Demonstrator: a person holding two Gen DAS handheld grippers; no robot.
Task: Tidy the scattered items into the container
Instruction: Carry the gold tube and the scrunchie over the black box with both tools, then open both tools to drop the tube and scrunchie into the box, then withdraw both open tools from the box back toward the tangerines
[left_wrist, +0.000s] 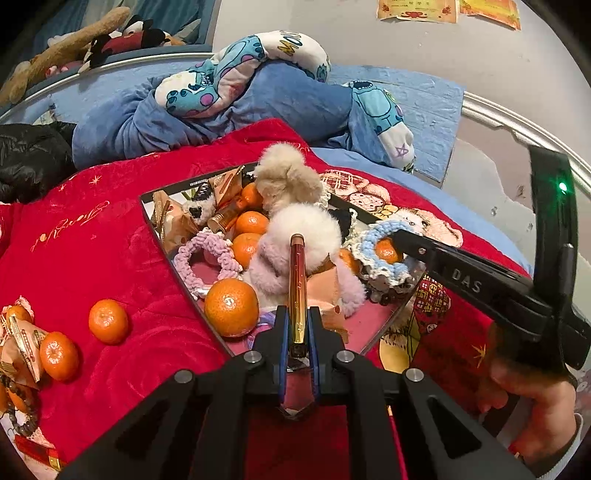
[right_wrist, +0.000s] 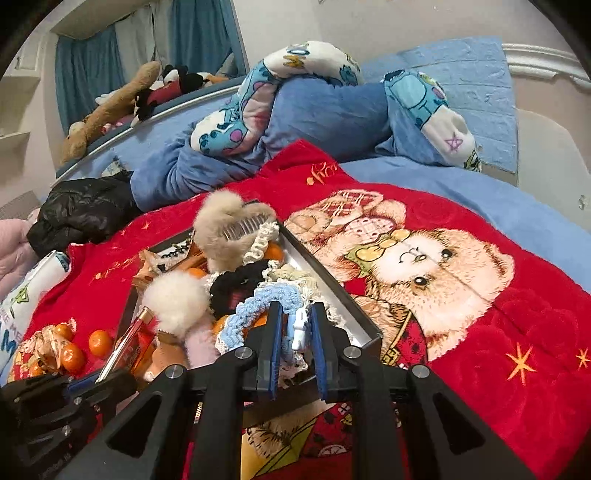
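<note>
From the left wrist camera, the left gripper (left_wrist: 297, 328) points forward and down over the near corner of the container (left_wrist: 166, 243), its jaws pinched tight on a slim red-and-gold tube (left_wrist: 297, 280) that sticks out ahead over the heaped contents. The container, a shallow dark-rimmed tray on the red blanket (left_wrist: 110, 258), is crowded with tangerines, fluffy hair clips and crocheted scrunchies. On the right, a hand (left_wrist: 532, 402) holds the right gripper (left_wrist: 397, 238) slanting in across the tray's right rim, its tips at a blue scrunchie (left_wrist: 384, 236). Two loose tangerines (left_wrist: 108, 321) and wrapped snacks (left_wrist: 22, 343) lie on open blanket to the left, well apart from the tray.

From the right wrist camera, the right gripper (right_wrist: 295, 325) tilts down over the tray's near right corner (right_wrist: 369, 332), jaws narrow and clamped on a small white-and-blue clip (right_wrist: 300, 328) just beside the blue scrunchie (right_wrist: 258, 306). Right of the rim, the bear-print blanket (right_wrist: 461, 277) lies bare. The left gripper (right_wrist: 74, 387) shows at lower left.
</note>
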